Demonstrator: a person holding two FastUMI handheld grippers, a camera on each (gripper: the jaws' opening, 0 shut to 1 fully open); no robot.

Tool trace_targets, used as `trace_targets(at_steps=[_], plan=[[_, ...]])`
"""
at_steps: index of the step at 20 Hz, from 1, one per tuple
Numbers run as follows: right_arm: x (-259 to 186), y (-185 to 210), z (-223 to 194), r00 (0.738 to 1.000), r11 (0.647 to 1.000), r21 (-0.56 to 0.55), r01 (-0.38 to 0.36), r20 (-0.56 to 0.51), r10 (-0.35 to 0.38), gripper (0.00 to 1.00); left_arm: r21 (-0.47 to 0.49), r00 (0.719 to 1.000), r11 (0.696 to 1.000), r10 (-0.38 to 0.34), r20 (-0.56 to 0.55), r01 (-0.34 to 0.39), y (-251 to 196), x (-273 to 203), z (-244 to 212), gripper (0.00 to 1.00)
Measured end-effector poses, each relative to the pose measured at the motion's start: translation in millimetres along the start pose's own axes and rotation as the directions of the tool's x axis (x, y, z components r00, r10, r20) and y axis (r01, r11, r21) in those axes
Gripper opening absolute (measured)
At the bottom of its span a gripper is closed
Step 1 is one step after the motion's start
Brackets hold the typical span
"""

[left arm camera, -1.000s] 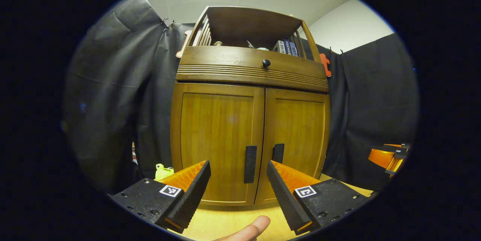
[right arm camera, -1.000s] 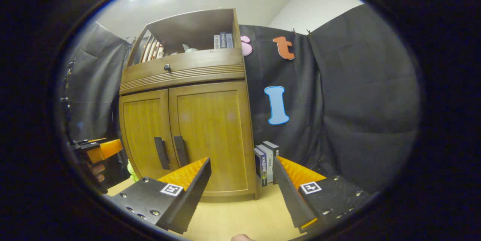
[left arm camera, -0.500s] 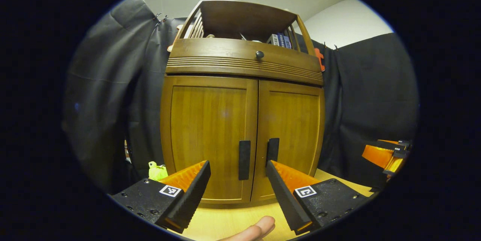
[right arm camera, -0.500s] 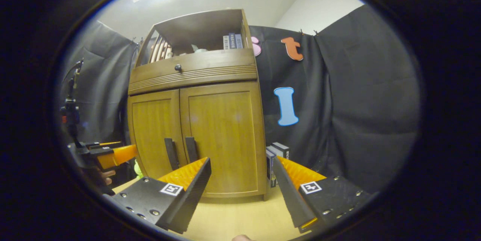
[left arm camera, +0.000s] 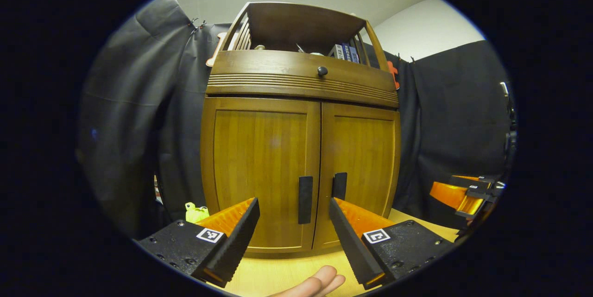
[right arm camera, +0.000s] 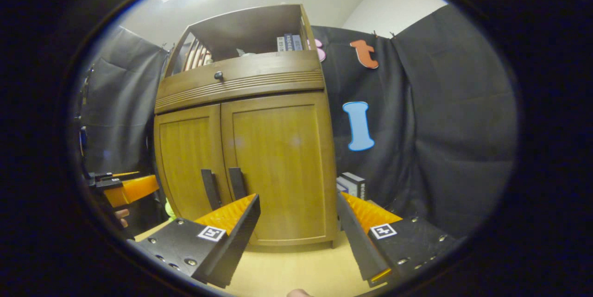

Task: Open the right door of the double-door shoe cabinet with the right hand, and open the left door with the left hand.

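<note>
Left tongs (left arm camera: 293,232) spread wide apart, nothing between the fingers, aimed straight at the seam of the shoe cabinet (left arm camera: 301,148); a fingertip (left arm camera: 319,283) of the holding hand poking in at the bottom edge; right tongs (right arm camera: 299,236) likewise wide apart and empty, pointed at the cabinet's right half and outer corner.

Both doors shut and flush; left door (left arm camera: 261,172) and right door (left arm camera: 363,167) standing upright, long axis vertical, meeting at a centre seam; left handle (left arm camera: 305,199) and right handle (left arm camera: 339,186), black bars, also vertical, set low just either side of that seam. Seen from the left tongs, left handle just above the gap between the fingers, near but not touching; seen from the right tongs, the right handle (right arm camera: 237,183) above the left finger, off to the left of the gap, likewise apart.

Bare light-wood bench (left arm camera: 287,271) in front of the cabinet base; black cloth close along both sides; books (right arm camera: 354,185) upright just beside the cabinet's right edge; a yellow-green toy (left arm camera: 195,212) near its left edge; drawer with a round knob (left arm camera: 322,71) above the doors, open shelf on top.
</note>
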State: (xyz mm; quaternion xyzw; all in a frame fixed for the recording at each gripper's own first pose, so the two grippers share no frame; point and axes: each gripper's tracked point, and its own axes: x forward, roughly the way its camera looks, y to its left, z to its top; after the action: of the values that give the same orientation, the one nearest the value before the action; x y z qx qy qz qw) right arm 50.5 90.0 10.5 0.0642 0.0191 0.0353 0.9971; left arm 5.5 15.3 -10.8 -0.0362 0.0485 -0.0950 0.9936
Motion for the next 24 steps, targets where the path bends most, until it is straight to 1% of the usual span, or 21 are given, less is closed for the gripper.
trace_targets(at_steps=[2, 3, 5, 6, 7, 8, 10, 11, 12, 13, 14, 15, 16, 17, 18, 19, 20, 21, 22, 24], plan=[[18, 20, -3, 0.999, 0.999, -0.007, -0.032, -0.017, 0.032, 0.98, 0.011, 1.0, 1.0, -0.002, 0.004, 0.002, 9, 2, 2, 0.89], [29, 33, -10, 0.998, 0.998, -0.009, -0.061, -0.03, 0.06, 0.98, 0.011, 1.0, 1.0, -0.017, 0.001, 0.017, 11, 3, 2, 0.89], [52, 61, -25, 0.991, 0.993, 0.005, -0.121, -0.065, 0.121, 0.98, -0.01, 0.999, 0.999, -0.044, -0.009, 0.044, 18, 5, 0, 0.89], [63, 70, -35, 0.987, 0.992, -0.003, -0.129, -0.094, 0.129, 0.96, -0.027, 0.999, 0.998, -0.053, -0.011, 0.053, 23, 7, 1, 0.89], [74, 79, -43, 0.984, 0.99, -0.016, -0.137, -0.115, 0.135, 0.96, -0.04, 0.998, 0.997, -0.062, -0.009, 0.062, 30, 10, 4, 0.89], [83, 86, -48, 0.983, 0.99, -0.031, -0.14, -0.126, 0.135, 0.96, -0.042, 0.998, 0.997, -0.066, -0.008, 0.066, 37, 11, 6, 0.94], [104, 99, -56, 0.982, 0.989, -0.054, -0.141, -0.137, 0.133, 0.98, -0.055, 0.998, 0.997, -0.058, 0.004, 0.059, 52, 12, 8, 0.94], [115, 106, -59, 0.983, 0.989, -0.053, -0.139, -0.126, 0.131, 0.98, -0.066, 0.999, 0.996, -0.052, 0.007, 0.052, 60, 14, 8, 0.89], [126, 113, -62, 0.985, 0.99, -0.05, -0.133, -0.119, 0.127, 0.98, -0.075, 0.999, 0.996, -0.049, 0.007, 0.049, 66, 15, 8, 0.94], [136, 118, -68, 0.985, 0.991, -0.044, -0.127, -0.126, 0.12, 0.96, -0.085, 0.999, 0.995, -0.044, 0.006, 0.045, 72, 16, 7, 0.94], [145, 126, -73, 0.982, 0.989, -0.056, -0.138, -0.135, 0.129, 0.98, -0.096, 0.999, 0.995, -0.036, 0.004, 0.036, 77, 18, 7, 0.94], [153, 128, -76, 0.982, 0.988, -0.08, -0.136, -0.14, 0.123, 0.96, -0.11, 1.0, 0.994, -0.026, -0.005, 0.025, 83, 20, 4, 0.94], [162, 128, -78, 0.984, 0.988, -0.091, -0.123, -0.138, 0.11, 0.96, -0.118, 1.0, 0.993, -0.022, -0.014, 0.02, 87, 22, 3, 0.89], [165, 132, -78, 0.984, 0.99, -0.077, -0.121, -0.138, 0.109, 0.99, -0.124, 1.0, 0.992, -0.023, -0.02, 0.02, 88, 24, 1, 0.94], [171, 133, -77, 0.985, 0.992, -0.062, -0.111, -0.139, 0.102, 0.94, -0.125, 1.0, 0.992, -0.022, -0.021, 0.019, 89, 25, 1, 0.94], [175, 136, -74, 0.987, 0.994, -0.046, -0.102, -0.132, 0.095, 0.84, -0.121, 1.0, 0.993, -0.015, -0.02, 0.013, 91, 25, 0, 0.94], [179, 140, -71, 0.987, 0.993, -0.046, -0.113, -0.124, 0.107, 0.74, -0.12, 1.0, 0.993, -0.006, -0.017, 0.004, 93, 25, 1, 0.89], [182, 139, -76, 0.983, 0.991, -0.061, -0.12, -0.146, 0.11, 0.65, -0.123, 1.0, 0.992, 0.0, -0.017, -0.002, 93, 26, 1, 0.89], [182, 137, -72, 0.986, 0.991, -0.069, -0.118, -0.13, 0.108, 0.55, -0.124, 1.0, 0.992, -0.002, -0.018, 0.0, 92, 26, 0, 0.94], [181, 137, -76, 0.979, 0.987, -0.045, -0.154, -0.146, 0.146, 0.39, -0.12, 1.0, 0.993, -0.009, -0.018, 0.007, 87, 25, 0, 0.94]])
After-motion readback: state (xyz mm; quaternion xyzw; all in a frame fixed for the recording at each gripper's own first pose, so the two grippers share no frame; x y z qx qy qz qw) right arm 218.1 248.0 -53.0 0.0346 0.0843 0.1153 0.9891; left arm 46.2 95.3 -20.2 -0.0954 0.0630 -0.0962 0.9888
